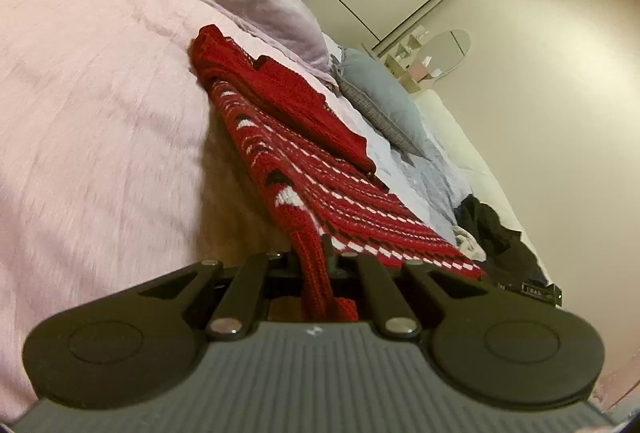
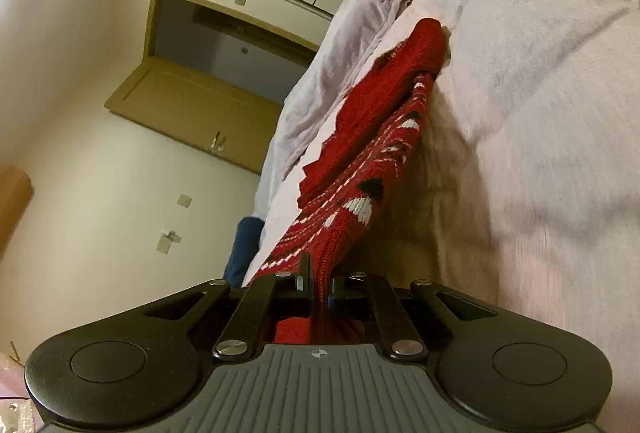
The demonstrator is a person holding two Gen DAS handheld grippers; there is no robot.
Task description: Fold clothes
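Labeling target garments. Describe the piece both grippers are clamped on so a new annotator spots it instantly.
Start at the bed's pink blanket. Stretched across it lies a red knit sweater, its ribbed hem pinched by the left gripper and right gripper. Unlike the dark clothes pile and grey pillow, it is bright red with white-and-black patterned bands.

Left gripper jaws closed tight, pinching a ribbed edge of the red knit sweater, with fabric bunched back between the finger links toward the body. Right gripper likewise clamped, jaws nearly together on another ribbed edge. Both wrist views are tilted, each gripper pointing forward along the taut knit.
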